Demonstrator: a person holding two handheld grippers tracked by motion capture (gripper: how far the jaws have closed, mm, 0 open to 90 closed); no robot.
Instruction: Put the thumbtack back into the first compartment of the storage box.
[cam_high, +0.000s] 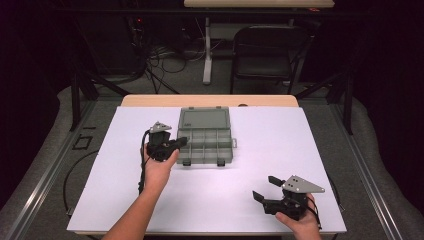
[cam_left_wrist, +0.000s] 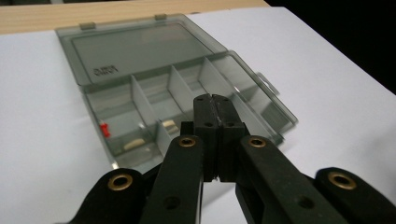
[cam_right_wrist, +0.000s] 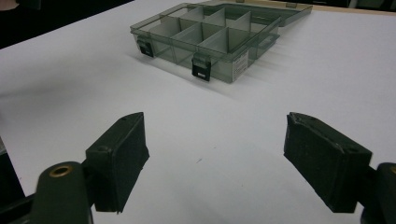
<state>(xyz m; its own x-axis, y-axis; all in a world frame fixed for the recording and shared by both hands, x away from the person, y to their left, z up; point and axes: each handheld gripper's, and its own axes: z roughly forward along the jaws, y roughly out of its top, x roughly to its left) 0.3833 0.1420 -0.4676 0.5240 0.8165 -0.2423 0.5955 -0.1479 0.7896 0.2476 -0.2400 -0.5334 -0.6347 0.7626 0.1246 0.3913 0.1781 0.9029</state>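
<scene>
**Organizer box is open, a few bits in, left gripper hanging over it with nothing in it**

So the smoky-grey plastic organizer box (cam_high: 206, 140) sits toward the far middle of the tabletop (cam_high: 280, 145), lid flipped back flat toward the far edge, latches facing the person. In the left gripper view you can see stuff already in the compartments at one end: a small red piece (cam_left_wrist: 106, 129) and a couple of pale little bits (cam_left_wrist: 169, 125) near it. Can't really tell what they are, too small. The other compartments look bare from here.

My guess is this is a sorting or loading job and it's somewhere early to middle, since most of the box is unfilled. No loose parts visible on the white surface, so I can't say what's left to go in.

The left gripper (cam_left_wrist: 214, 99) is right over the box's left side, jaws pressed fully together with nothing between them, not touching the box as far as I can tell. The right gripper (cam_high: 265, 189) sits near the tabletop's near right corner, well away from the box, jaws wide apart, nothing held.
</scene>
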